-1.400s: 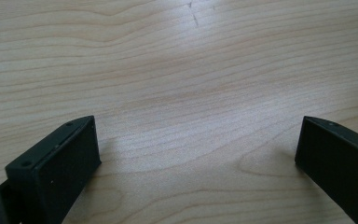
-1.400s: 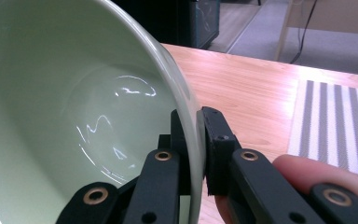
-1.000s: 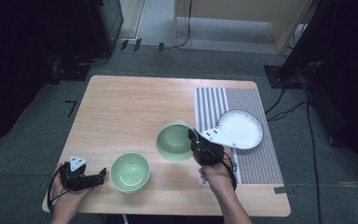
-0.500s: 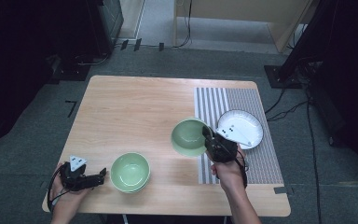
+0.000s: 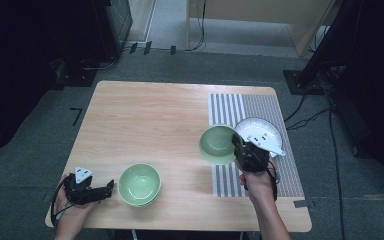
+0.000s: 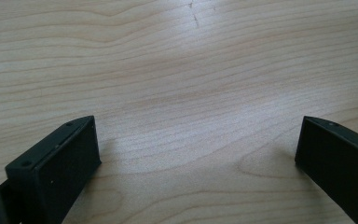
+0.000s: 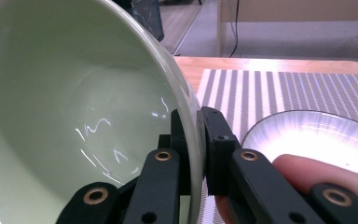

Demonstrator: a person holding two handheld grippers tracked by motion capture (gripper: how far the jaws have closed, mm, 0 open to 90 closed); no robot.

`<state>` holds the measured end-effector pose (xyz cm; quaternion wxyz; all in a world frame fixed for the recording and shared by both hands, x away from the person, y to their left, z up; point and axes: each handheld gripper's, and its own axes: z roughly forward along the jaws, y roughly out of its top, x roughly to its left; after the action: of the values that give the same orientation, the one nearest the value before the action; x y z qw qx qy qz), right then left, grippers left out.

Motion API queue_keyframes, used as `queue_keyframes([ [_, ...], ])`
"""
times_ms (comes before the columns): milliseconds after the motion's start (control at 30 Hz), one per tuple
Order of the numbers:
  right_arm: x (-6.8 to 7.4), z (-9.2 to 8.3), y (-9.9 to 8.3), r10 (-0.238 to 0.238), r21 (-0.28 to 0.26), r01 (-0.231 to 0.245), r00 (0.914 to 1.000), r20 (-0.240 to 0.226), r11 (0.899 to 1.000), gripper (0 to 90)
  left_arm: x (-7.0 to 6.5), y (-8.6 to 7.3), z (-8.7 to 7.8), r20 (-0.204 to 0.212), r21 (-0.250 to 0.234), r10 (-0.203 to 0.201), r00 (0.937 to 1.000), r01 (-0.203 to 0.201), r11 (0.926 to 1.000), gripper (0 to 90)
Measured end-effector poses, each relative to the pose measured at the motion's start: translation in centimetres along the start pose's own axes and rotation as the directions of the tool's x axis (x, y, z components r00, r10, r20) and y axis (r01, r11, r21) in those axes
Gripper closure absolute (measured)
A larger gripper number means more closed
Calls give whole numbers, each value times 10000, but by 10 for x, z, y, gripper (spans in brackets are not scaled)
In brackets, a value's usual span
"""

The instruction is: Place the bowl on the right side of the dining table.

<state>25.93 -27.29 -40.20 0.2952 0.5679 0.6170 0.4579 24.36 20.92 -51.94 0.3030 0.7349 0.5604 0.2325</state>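
Already your right gripper (image 5: 241,150) had its fingers pinched on the rim of the green bowl (image 5: 219,145), one finger inside the wall and one outside, as the right gripper view showed. You carried that bowl tilted, hanging to the left of the fingers over the near edge of the striped mat (image 5: 252,107), with the white plate (image 5: 260,134) just beyond and right of the fingers. To do this step well, you needed to level the bowl before lowering it, since a rim pinch lets a heavy bowl swing, and to keep it off the plate's edge. Your left gripper (image 5: 100,191) lay on the tabletop (image 5: 145,115) with its fingers spread and nothing between them, the second green bowl (image 5: 139,184) just ahead of them.
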Motion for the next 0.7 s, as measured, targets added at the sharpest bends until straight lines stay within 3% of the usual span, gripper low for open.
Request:
queue_keyframes([
  [333, -27, -2, 7, 410, -224, -402, 9985, 369, 9989, 857, 0, 0, 0, -48, -5, -49, 10000, 49, 10000, 0],
  [700, -56, 0, 11, 1016, -404, -984, 9910, 872, 9943, 856, 0, 0, 0, -48, -5, -55, 10000, 55, 10000, 0],
])
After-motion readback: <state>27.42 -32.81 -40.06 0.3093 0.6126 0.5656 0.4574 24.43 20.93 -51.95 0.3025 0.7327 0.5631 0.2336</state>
